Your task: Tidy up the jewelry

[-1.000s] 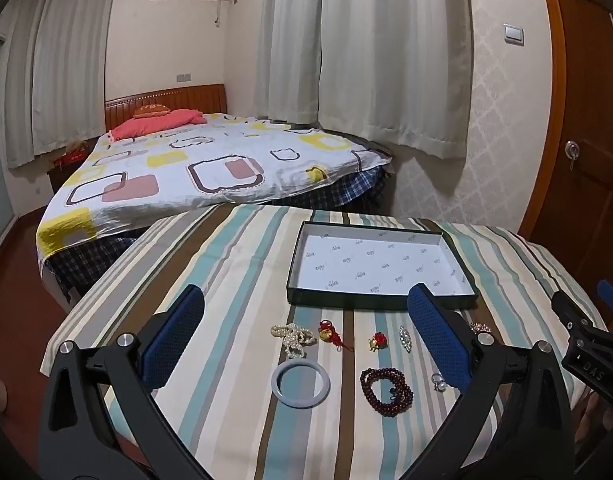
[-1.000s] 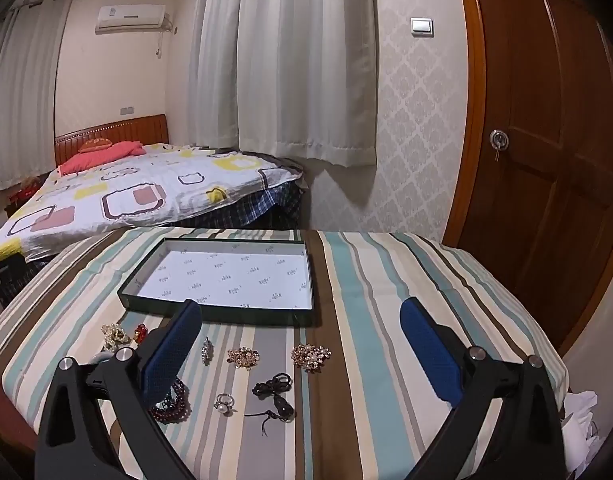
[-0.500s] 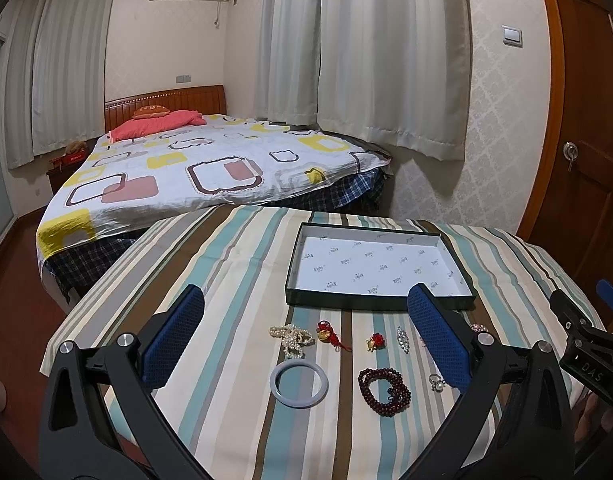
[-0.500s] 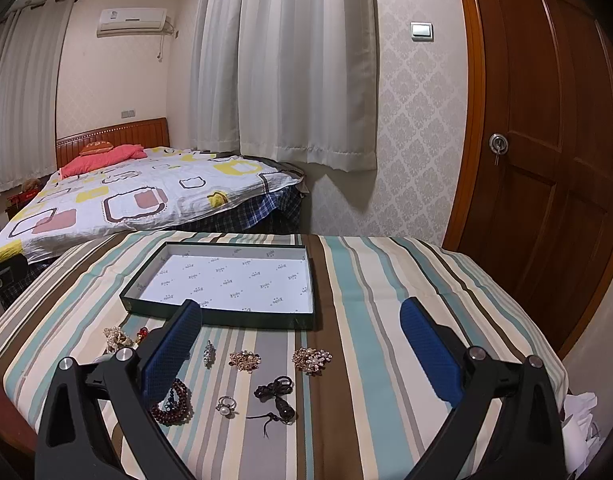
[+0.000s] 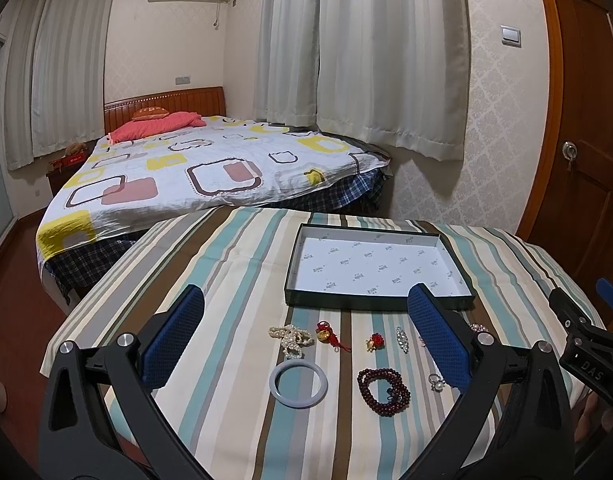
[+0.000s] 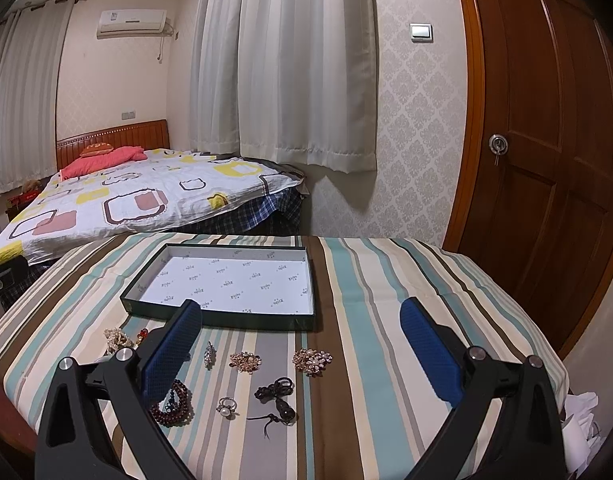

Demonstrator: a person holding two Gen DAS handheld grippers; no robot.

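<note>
A dark shallow box (image 5: 296,268) (image 6: 140,292) with a white printed lining lies on the striped table. In front of it lie a pearl strand (image 5: 291,337), a pale bangle (image 5: 298,383), red charms (image 5: 328,332), dark red beads (image 5: 382,391) (image 6: 174,404), a pearl ring (image 6: 227,407), two gold brooches (image 6: 245,361), a black cord pendant (image 6: 278,398) and a silver pin (image 6: 209,354). My left gripper (image 5: 304,334) hovers open above the bangle. My right gripper (image 6: 300,344) hovers open above the brooches. Nothing sits between either pair of pads.
The striped cloth (image 5: 226,264) covers a round table with its edge close on every side. A bed (image 5: 178,172) stands behind, curtains (image 6: 286,60) hang on the wall, and a wooden door (image 6: 546,160) is at the right. White crumpled paper (image 6: 582,420) lies beyond the table's right edge.
Both grippers have risen and pulled back slightly, so the box and jewelry sit a little lower in each view. Both stay open; nothing was picked up.
</note>
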